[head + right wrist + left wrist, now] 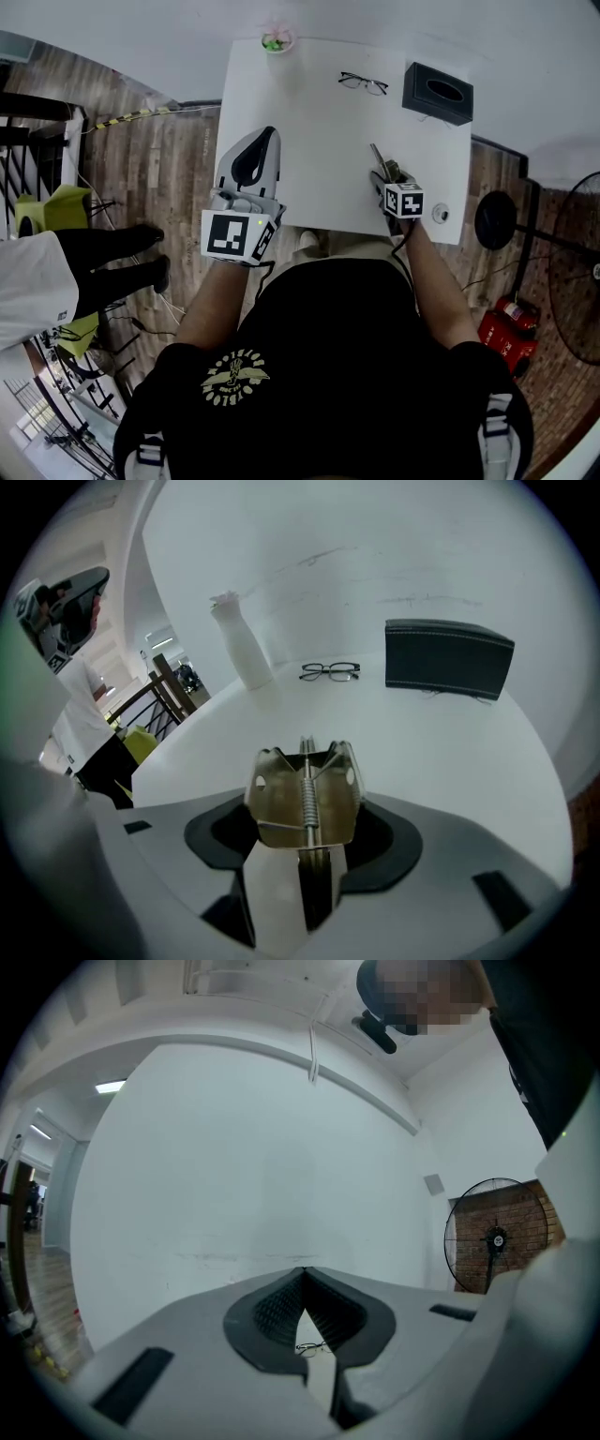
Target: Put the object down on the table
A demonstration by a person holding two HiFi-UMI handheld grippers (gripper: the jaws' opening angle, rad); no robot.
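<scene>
A shiny metal spring clip (305,794) stands upright between the jaws of my right gripper (305,754). The jaws stand wide, with dark pad showing on either side of the clip, and I cannot see them pressing it. In the head view the clip (376,156) pokes forward from the right gripper (382,176), low over the front right of the white table (319,159). My left gripper (267,139) hovers over the table's front left. Its fingertips meet in a V with nothing held (302,1274).
A pair of glasses (364,83) lies at the back of the table beside a black box (437,92). A white bottle (242,641) stands at the back left. A small round thing (440,214) sits at the front right corner. A person (56,272) stands left; a fan (572,272) stands right.
</scene>
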